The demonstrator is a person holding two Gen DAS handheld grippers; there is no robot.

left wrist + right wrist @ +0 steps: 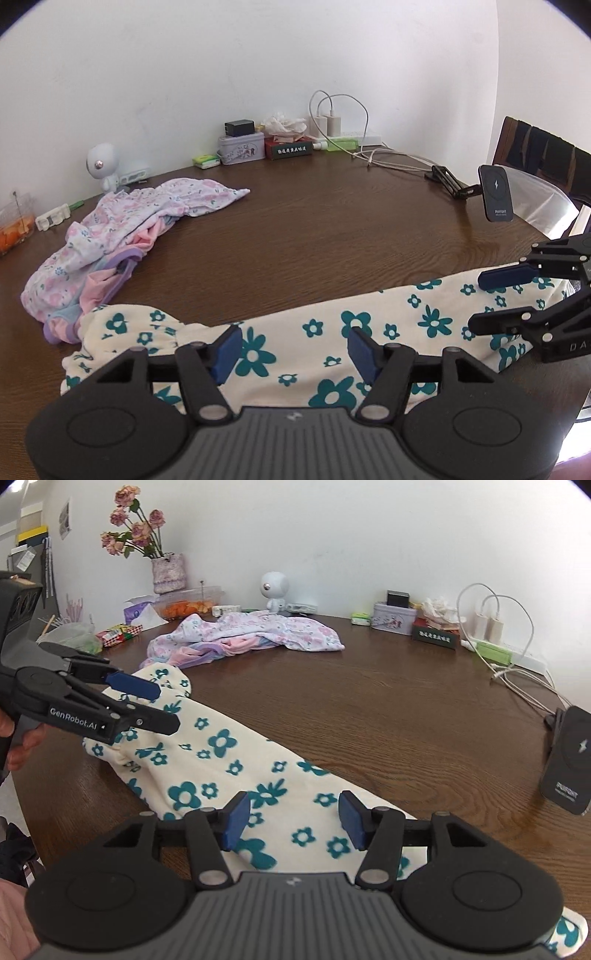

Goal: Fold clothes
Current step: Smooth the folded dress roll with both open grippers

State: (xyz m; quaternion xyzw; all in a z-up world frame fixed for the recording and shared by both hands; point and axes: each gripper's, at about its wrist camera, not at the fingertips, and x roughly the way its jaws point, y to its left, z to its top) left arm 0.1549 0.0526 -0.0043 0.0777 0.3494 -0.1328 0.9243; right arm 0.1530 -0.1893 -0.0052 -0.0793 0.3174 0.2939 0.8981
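Observation:
A cream garment with teal flowers (332,332) lies in a long folded strip along the near edge of the brown table; it also shows in the right wrist view (229,760). My left gripper (293,349) is open just above its left part, holding nothing. My right gripper (290,821) is open above its right end, holding nothing. In the left wrist view the right gripper (476,301) hovers over the strip's right end. In the right wrist view the left gripper (168,707) hovers over the strip's far end. A pink and lilac floral clothes pile (122,236) lies beyond, also in the right wrist view (247,637).
The brown wooden table (332,229) holds a small white robot figure (101,164), tins and boxes (243,147), chargers with white cables (343,125) and a black phone stand (496,194). A vase of dried roses (168,572) and a snack container (188,603) stand at the back.

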